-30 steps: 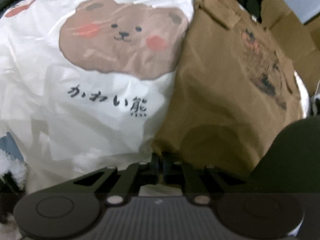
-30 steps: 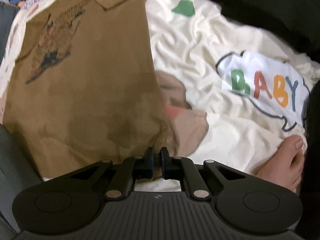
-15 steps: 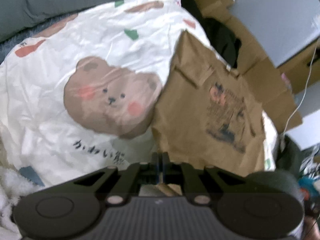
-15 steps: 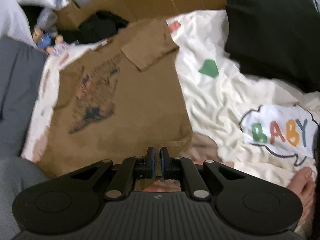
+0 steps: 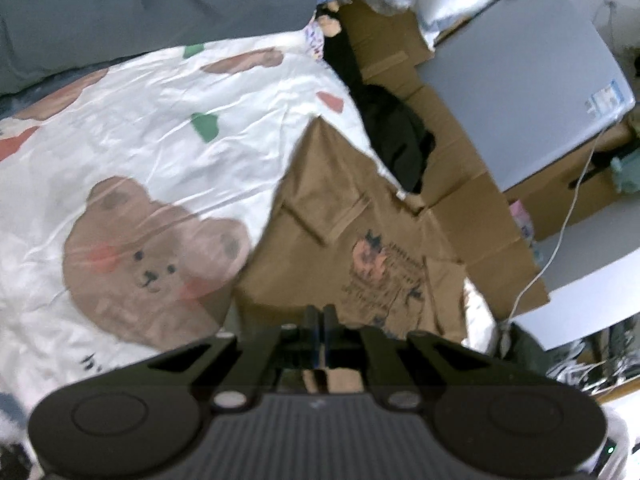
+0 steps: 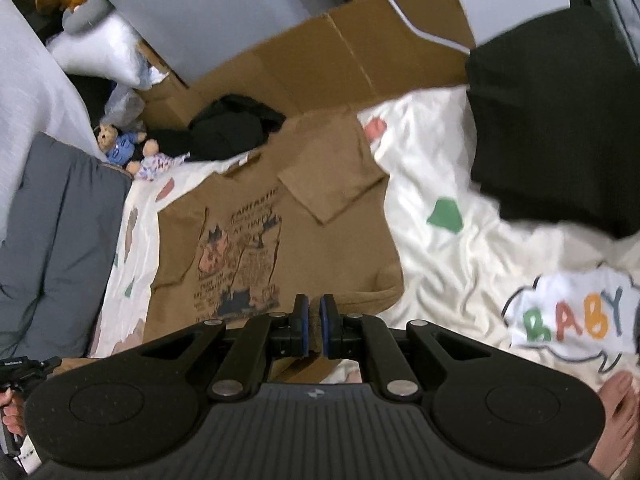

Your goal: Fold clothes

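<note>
In the left wrist view, at 6 o'clock, the left gripper [image 5: 319, 316] has its jaws pressed together on the near hem of the brown printed cotton T-shirt [image 5: 332, 216], which spreads toward 1 o'clock over the white bear-print bedsheet [image 5: 160, 120]. Flattened brown cardboard [image 5: 460, 152] lies at 2 o'clock.

In the right wrist view, the right gripper [image 6: 314, 320] pinches the same shirt's [image 6: 320, 240] hem at 6 o'clock; folded black cloth [image 6: 560, 120] sits at 2 o'clock, a bare foot [image 6: 618, 420] at 4 o'clock.
</note>
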Motion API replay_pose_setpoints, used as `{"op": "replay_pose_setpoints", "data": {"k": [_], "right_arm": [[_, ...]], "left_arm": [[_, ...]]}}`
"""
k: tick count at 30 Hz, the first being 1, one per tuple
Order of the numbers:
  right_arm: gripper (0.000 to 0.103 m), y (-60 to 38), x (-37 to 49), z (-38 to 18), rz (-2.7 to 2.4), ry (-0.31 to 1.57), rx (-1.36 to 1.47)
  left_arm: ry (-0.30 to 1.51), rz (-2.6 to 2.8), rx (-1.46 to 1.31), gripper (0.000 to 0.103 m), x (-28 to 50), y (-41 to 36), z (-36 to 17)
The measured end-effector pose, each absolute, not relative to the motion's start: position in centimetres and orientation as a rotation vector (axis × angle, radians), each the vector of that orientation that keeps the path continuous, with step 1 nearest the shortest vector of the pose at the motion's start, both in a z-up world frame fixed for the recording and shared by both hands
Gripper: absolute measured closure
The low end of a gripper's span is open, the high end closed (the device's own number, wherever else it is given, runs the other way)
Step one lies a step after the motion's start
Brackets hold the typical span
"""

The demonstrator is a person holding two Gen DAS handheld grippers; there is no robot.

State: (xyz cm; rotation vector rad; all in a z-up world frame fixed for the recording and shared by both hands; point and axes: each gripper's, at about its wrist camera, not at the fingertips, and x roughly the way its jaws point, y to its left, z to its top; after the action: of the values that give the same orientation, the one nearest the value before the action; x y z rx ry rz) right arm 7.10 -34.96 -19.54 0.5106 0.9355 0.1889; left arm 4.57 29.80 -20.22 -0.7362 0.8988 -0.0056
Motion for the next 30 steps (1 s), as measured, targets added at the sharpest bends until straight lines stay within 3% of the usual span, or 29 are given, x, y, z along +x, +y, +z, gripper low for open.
{"op": "replay_pose_setpoints", "data": {"k": [30], "right_arm": [[0.097,-34.8,12.8,-11.8,0.010,0.893,0.400]], "left_arm": [[0.757,-0.237,-0.706,0.101,9.9,32.8,-16.3]]}}
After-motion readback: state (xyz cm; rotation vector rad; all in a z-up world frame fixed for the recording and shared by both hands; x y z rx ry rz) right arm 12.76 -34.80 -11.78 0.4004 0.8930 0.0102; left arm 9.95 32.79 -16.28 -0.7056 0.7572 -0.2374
